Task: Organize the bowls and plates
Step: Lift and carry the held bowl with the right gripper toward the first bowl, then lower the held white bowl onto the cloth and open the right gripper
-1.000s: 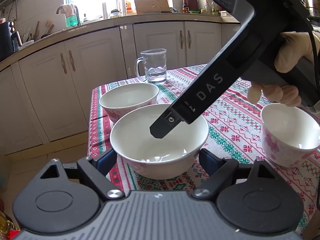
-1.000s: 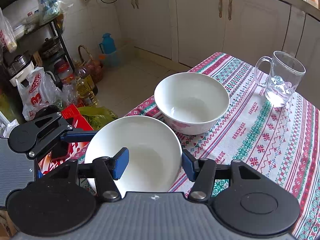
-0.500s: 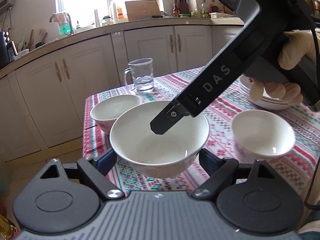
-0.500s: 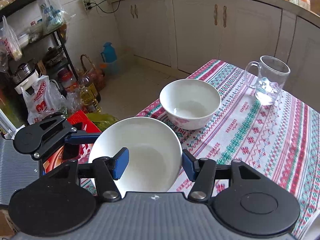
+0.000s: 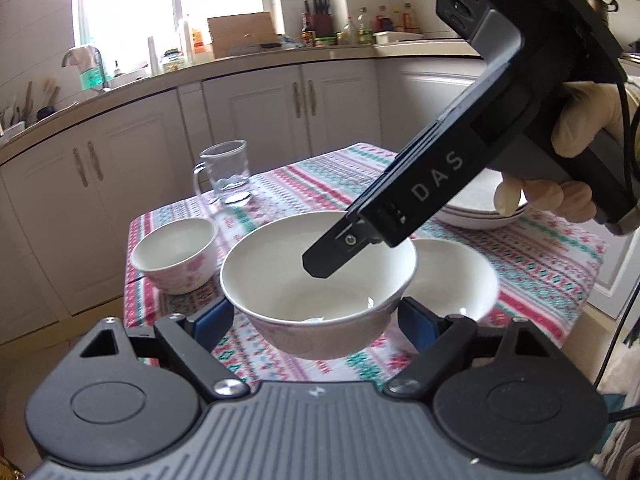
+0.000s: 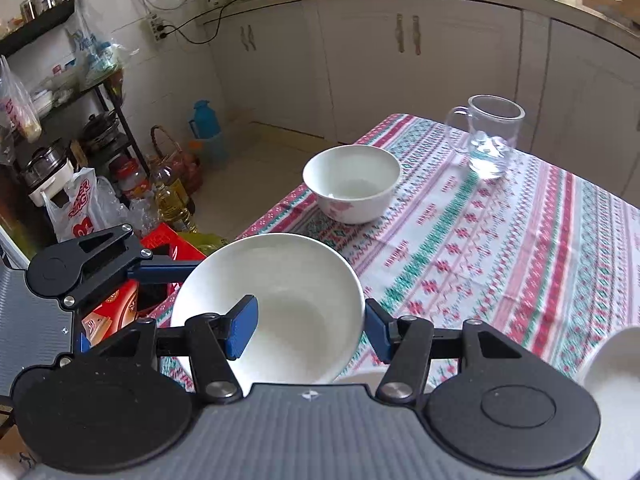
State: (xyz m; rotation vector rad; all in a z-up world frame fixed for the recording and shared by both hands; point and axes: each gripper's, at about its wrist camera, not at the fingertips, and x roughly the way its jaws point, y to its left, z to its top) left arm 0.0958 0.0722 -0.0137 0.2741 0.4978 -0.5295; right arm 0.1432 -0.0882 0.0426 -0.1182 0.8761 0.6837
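Observation:
A white bowl with a pink flower pattern (image 5: 320,300) hangs in the air above the table. My right gripper (image 6: 308,330) is shut on its rim, one finger inside and one outside; it also shows in the left wrist view (image 5: 332,256). My left gripper (image 5: 316,320) stands wide around the same bowl (image 6: 272,304), its blue pads beside the wall with small gaps. A second bowl (image 5: 452,280) sits just behind and below it. A third bowl (image 5: 174,254) stands near the table's corner (image 6: 352,188). Stacked white plates (image 5: 480,208) lie behind the right gripper.
A glass mug (image 5: 228,172) with a little water stands at the table's far side (image 6: 490,136). The patterned tablecloth (image 6: 500,248) covers the table. Bottles, bags and a metal rack (image 6: 92,160) crowd the floor left of the table. White cabinets (image 5: 248,120) line the wall.
Both grippers and the held bowl have risen and moved right, over the second bowl. The corner bowl and mug now look farther off. The plates have come into view.

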